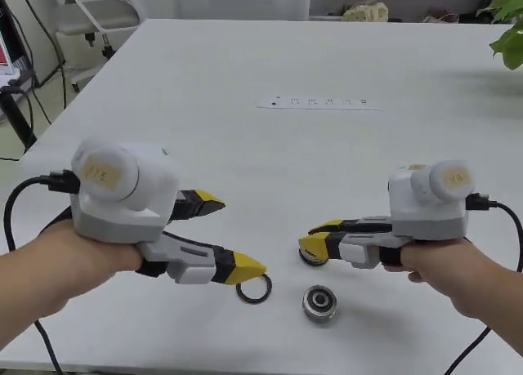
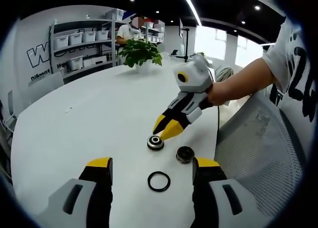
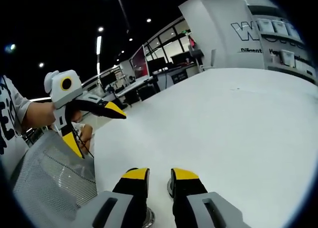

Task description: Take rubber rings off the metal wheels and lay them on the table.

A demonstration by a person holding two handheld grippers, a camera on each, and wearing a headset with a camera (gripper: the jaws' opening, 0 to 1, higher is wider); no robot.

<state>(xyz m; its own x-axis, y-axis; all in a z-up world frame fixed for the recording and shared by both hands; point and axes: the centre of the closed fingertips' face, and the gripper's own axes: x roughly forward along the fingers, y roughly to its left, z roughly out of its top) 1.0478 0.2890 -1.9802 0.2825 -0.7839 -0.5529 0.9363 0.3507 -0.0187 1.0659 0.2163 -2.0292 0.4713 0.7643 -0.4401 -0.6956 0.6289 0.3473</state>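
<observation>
On the near edge of the white table [image 1: 286,162], a loose black rubber ring [image 1: 254,289] is lying flat, and just to its right a metal wheel [image 1: 319,302] is resting on its side, apart from the ring. Just above the ring, the left gripper [image 1: 237,234] is hovering with its yellow-tipped jaws spread wide and holding nothing; its lower tip is hanging just beside the ring, and the left gripper view is showing the ring on the table between those two jaws. A little farther in, a second wheel [image 1: 313,259] is sitting on the table under the tips of the right gripper [image 1: 310,238], which is reaching in from the right. Its jaws are drawn close together with only a narrow gap, and the right gripper view is showing the wheel's edge peeking out by the tips, though whether they are actually pinching it I cannot tell. Past the middle of the table, a flush row of sockets [image 1: 319,103] is lying in the surface. At the far right, a green plant [image 1: 511,32] is leaning in, and at the far left a white chair [image 1: 98,7] is standing beyond the table.
</observation>
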